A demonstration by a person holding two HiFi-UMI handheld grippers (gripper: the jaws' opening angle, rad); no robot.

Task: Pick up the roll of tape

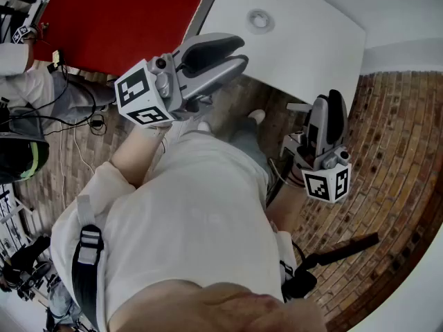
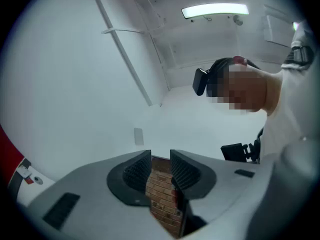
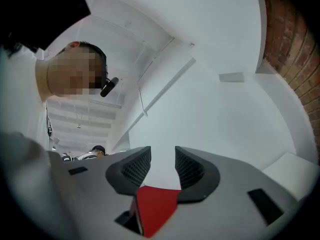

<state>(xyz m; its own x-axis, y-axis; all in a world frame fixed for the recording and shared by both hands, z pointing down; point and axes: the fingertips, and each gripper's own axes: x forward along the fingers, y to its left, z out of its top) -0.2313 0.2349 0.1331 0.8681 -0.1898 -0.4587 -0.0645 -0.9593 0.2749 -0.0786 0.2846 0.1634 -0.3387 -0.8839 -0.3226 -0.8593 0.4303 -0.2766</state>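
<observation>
The roll of tape (image 1: 259, 21), a small pale ring, lies flat on the white table (image 1: 311, 40) at the top of the head view. My left gripper (image 1: 242, 52) is held up in front of the person's body, its jaws pointing toward the table's near edge, well short of the tape. Its jaws are shut with nothing between them. My right gripper (image 1: 331, 97) is raised at the right, beside the table's corner, jaws close together and empty. Both gripper views, left (image 2: 160, 156) and right (image 3: 162, 154), look upward at white walls; the tape is in neither.
A red panel (image 1: 124, 19) adjoins the table's left side. The floor is brick-patterned (image 1: 394, 137). A black stand (image 1: 339, 251) lies on it at lower right, and cables (image 1: 90, 123) trail at the left near another person's sleeve (image 1: 21, 81).
</observation>
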